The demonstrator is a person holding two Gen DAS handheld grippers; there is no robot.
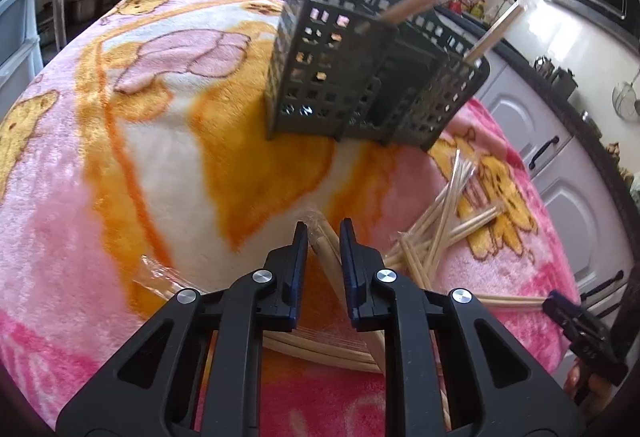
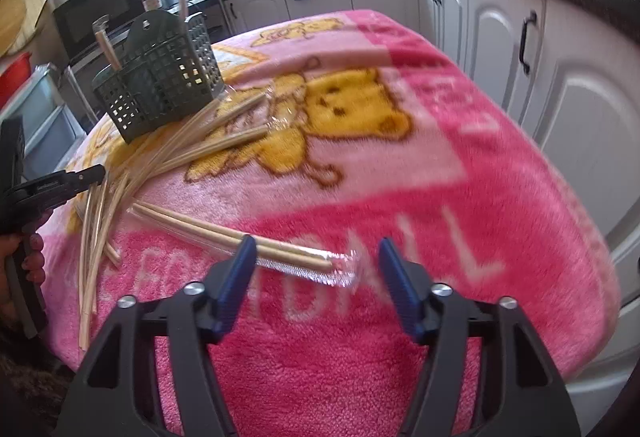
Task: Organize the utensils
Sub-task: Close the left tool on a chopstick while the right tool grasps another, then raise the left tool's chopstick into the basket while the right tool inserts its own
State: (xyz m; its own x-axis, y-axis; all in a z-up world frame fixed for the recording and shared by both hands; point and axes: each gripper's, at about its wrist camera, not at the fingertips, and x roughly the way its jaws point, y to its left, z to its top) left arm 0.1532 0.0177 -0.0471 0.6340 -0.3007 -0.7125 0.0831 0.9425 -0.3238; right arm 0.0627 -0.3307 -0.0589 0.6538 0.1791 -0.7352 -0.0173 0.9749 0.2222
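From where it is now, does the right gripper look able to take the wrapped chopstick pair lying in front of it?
Probably yes. The wrapped chopstick pair lies flat on the blanket, its near end between the right gripper's open jaws, with nothing on top of it.

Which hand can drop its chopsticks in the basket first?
Probably the left. The left gripper already has wrapped chopsticks between nearly shut jaws, facing the basket. The right gripper is open around its wrapped pair.

White letters on the pink blanket (image 2: 400, 337), partly hidden, only "LL" legible
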